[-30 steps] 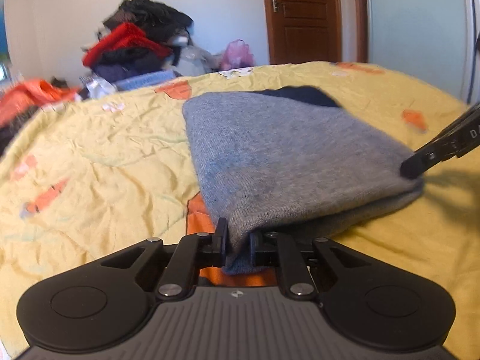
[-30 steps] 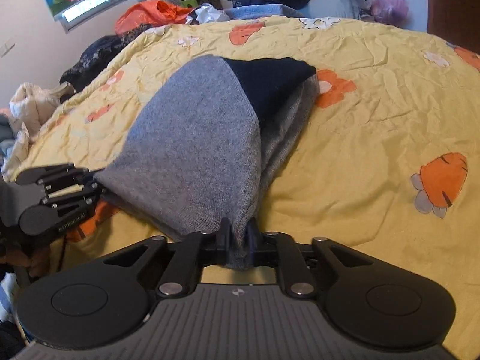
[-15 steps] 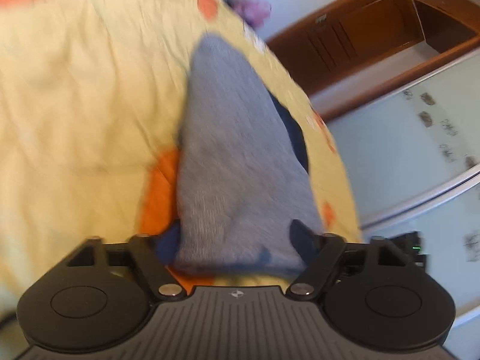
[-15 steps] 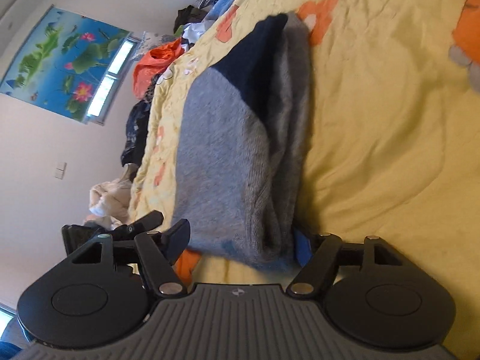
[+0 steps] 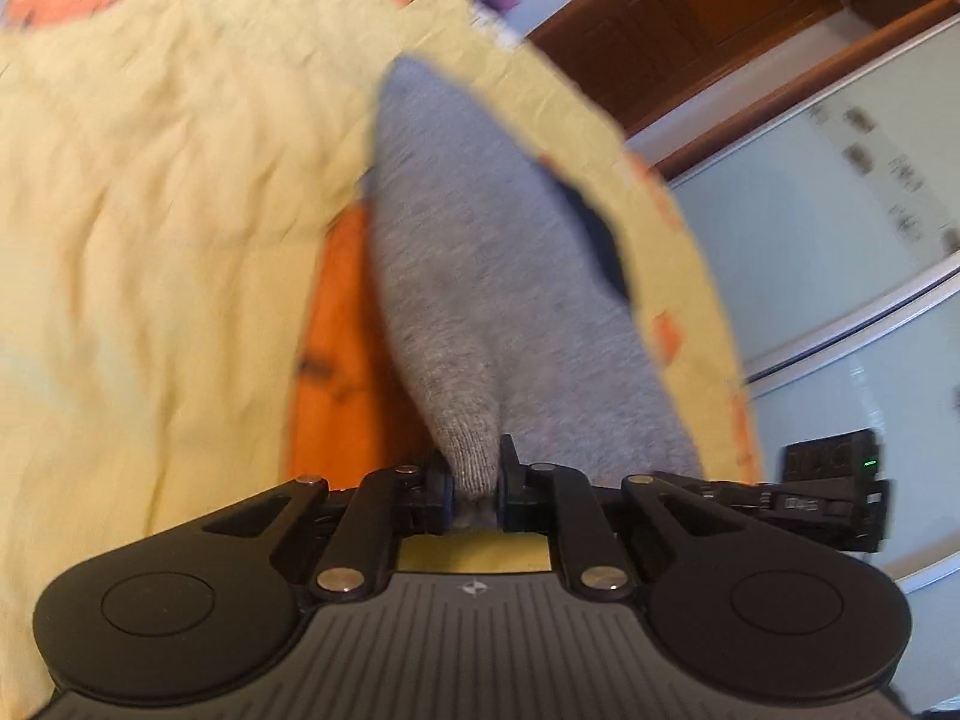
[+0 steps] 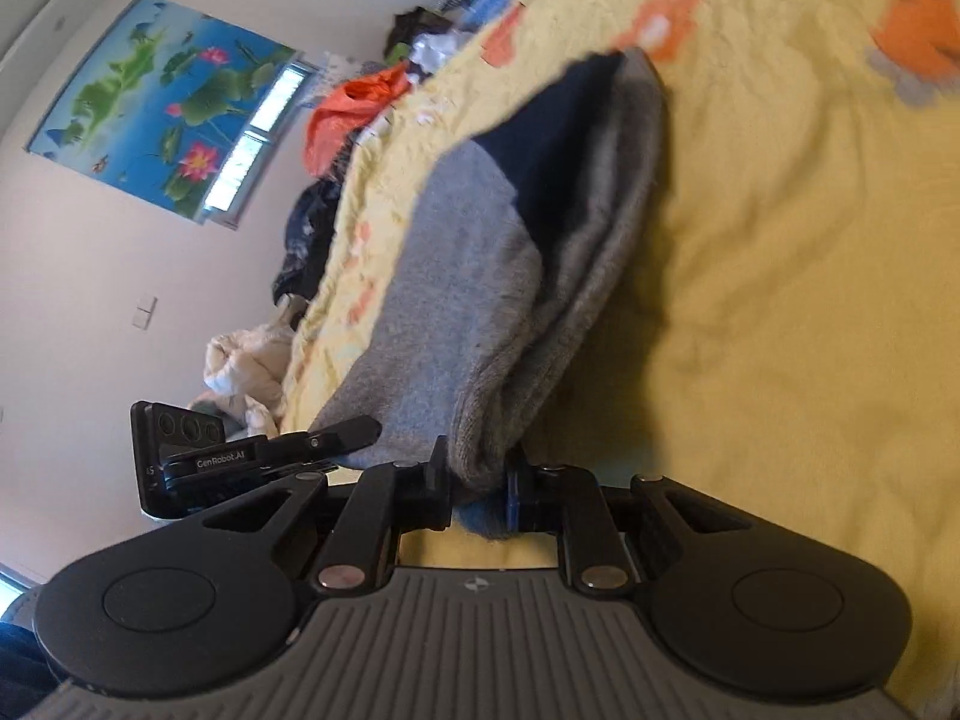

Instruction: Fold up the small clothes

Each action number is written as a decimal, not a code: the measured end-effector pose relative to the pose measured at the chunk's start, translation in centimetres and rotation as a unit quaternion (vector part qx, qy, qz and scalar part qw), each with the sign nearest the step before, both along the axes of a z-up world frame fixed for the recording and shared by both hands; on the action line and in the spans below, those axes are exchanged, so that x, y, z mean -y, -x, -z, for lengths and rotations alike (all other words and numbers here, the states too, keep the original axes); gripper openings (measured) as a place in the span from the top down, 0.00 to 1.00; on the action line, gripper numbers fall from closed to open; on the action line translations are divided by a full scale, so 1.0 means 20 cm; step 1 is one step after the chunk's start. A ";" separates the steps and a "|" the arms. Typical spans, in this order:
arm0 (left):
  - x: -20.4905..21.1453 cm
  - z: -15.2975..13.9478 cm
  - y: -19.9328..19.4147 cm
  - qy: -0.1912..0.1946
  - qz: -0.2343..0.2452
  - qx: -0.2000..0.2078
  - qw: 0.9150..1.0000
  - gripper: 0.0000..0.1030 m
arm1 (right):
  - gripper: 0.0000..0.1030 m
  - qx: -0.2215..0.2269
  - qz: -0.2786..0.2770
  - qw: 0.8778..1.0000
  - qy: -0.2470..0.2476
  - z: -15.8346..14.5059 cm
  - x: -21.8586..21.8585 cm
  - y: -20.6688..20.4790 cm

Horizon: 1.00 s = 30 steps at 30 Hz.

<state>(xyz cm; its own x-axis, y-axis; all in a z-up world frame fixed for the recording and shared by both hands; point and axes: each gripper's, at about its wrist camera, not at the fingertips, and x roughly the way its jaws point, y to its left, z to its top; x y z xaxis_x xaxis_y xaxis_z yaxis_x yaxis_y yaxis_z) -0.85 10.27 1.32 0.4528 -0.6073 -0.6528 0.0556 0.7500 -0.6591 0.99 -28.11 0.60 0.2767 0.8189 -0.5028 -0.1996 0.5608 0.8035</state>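
Observation:
A small grey knitted garment [image 5: 480,276] with a navy part [image 6: 558,138] lies folded on a yellow bedsheet [image 5: 150,210]. My left gripper [image 5: 474,474] is shut on its near grey edge. My right gripper [image 6: 477,474] is shut on the thick folded grey corner [image 6: 480,420] at the other end of that near edge. The left gripper also shows in the right wrist view [image 6: 336,435], and the right gripper's body shows at the right of the left wrist view [image 5: 828,498]. Both views are tilted sideways.
The sheet has orange prints [image 6: 918,30]. Piles of clothes [image 6: 354,114] lie at the bed's far side under a lotus picture [image 6: 162,102]. A wooden door [image 5: 690,18] and a glass sliding panel [image 5: 840,240] stand beyond the bed.
Both grippers went from shut to open half a second ago and have shut again on the garment's near edge. Both cameras have rolled sideways since a second ago.

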 end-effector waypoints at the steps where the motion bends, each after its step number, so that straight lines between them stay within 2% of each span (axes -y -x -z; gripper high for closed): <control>1: -0.01 0.04 0.01 0.003 -0.004 -0.006 1.000 0.85 | 0.80 -0.007 0.001 1.000 0.013 0.04 -0.01 0.01; 2: -0.03 0.06 0.02 0.023 -0.012 -0.007 1.000 0.85 | 0.76 -0.017 0.008 1.000 0.010 0.06 -0.01 0.02; 4: -0.08 0.06 0.02 0.048 -0.020 -0.012 0.999 0.65 | 0.64 -0.025 0.026 0.999 -0.019 0.08 0.03 0.03; 5: -0.09 0.04 0.02 0.056 -0.020 -0.008 0.998 0.41 | 0.49 -0.019 0.030 0.999 -0.028 0.06 0.05 0.04; 6: -0.11 0.02 0.03 0.064 -0.021 0.002 0.998 0.12 | 0.29 -0.008 0.037 0.999 -0.034 0.03 0.07 0.05; 7: -0.11 0.00 0.03 0.068 -0.029 0.020 0.997 0.03 | 0.21 0.002 0.044 0.998 -0.043 0.01 0.08 0.05; 8: -0.11 -0.02 0.02 0.065 -0.039 0.034 0.997 0.03 | 0.13 0.005 0.048 0.997 -0.053 0.00 0.11 0.05; 11: -0.09 0.00 -0.08 0.063 -0.046 0.011 0.997 0.04 | 0.14 -0.020 0.060 0.995 -0.076 0.04 0.11 -0.02; 12: -0.08 0.01 -0.09 0.073 -0.051 0.016 0.996 0.04 | 0.22 -0.022 0.066 0.994 -0.079 0.06 0.10 -0.04; 15: -0.02 0.01 -0.14 0.075 -0.043 0.013 0.996 0.07 | 0.25 -0.029 0.069 0.994 -0.084 0.08 0.02 -0.10; 17: 0.03 0.03 -0.15 0.087 -0.023 0.000 0.996 0.35 | 0.25 -0.024 0.065 0.994 -0.079 0.08 -0.06 -0.12; 18: 0.06 0.05 -0.15 0.073 -0.014 -0.009 0.997 0.63 | 0.32 -0.024 0.066 0.995 -0.070 0.08 -0.09 -0.12; 19: 0.08 0.06 -0.16 0.051 -0.013 -0.016 0.998 0.81 | 0.38 -0.032 0.064 0.995 -0.063 0.09 -0.11 -0.13; 20: 0.09 0.07 -0.15 0.044 -0.019 -0.018 0.999 0.82 | 0.61 -0.040 0.062 0.996 -0.054 0.11 -0.13 -0.13; 21: 0.07 0.08 -0.15 0.052 -0.023 -0.020 0.998 0.83 | 0.80 -0.047 0.057 0.996 -0.048 0.13 -0.13 -0.13; 24: 0.04 0.02 -0.09 0.046 -0.026 -0.005 0.999 0.86 | 0.80 -0.029 0.052 0.997 -0.039 0.12 -0.12 -0.06; 27: 0.02 -0.07 0.03 0.038 -0.004 0.012 0.999 0.86 | 0.81 -0.010 0.027 0.998 -0.052 0.04 -0.08 0.04; 30: 0.03 -0.08 0.15 0.026 0.017 0.011 0.999 0.86 | 0.81 -0.013 0.013 0.998 -0.061 0.02 -0.04 0.16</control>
